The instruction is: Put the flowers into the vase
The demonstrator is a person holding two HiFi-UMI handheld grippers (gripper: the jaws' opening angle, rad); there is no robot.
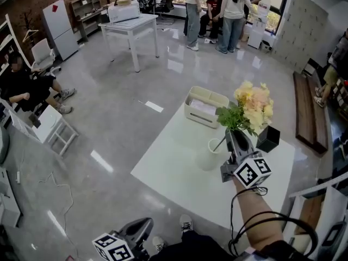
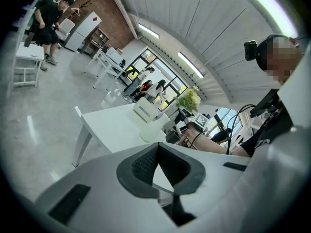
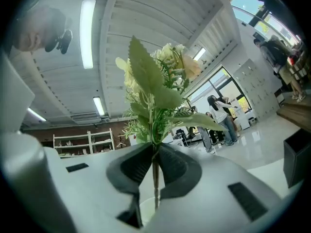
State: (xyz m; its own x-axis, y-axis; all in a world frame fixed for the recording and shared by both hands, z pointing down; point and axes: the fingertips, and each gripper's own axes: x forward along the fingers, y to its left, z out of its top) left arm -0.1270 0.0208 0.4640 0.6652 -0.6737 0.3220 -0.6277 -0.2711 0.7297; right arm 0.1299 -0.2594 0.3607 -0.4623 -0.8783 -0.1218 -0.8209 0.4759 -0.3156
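A bunch of pale yellow and pink flowers [image 1: 253, 105] with green leaves is held up over the white table [image 1: 179, 156]. My right gripper [image 1: 235, 135] is shut on its stem, just right of and above the white vase [image 1: 209, 154]. In the right gripper view the stem [image 3: 155, 174] runs between the pads, the blooms [image 3: 155, 86] rise above them, and the vase rim [image 3: 146, 210] shows below. My left gripper [image 1: 142, 227] hangs low, in front of the table, pads meeting at the tip [image 2: 156, 147] with nothing held. From there the flowers [image 2: 190, 99] and vase [image 2: 150, 132] lie ahead.
A cream organiser box [image 1: 204, 106] stands at the table's far edge, a black box [image 1: 268, 138] to the right of the vase. Another white table [image 1: 130, 26], standing people [image 1: 217, 10], a seated person [image 1: 27, 88] and a wooden bench [image 1: 307, 113] surround the area.
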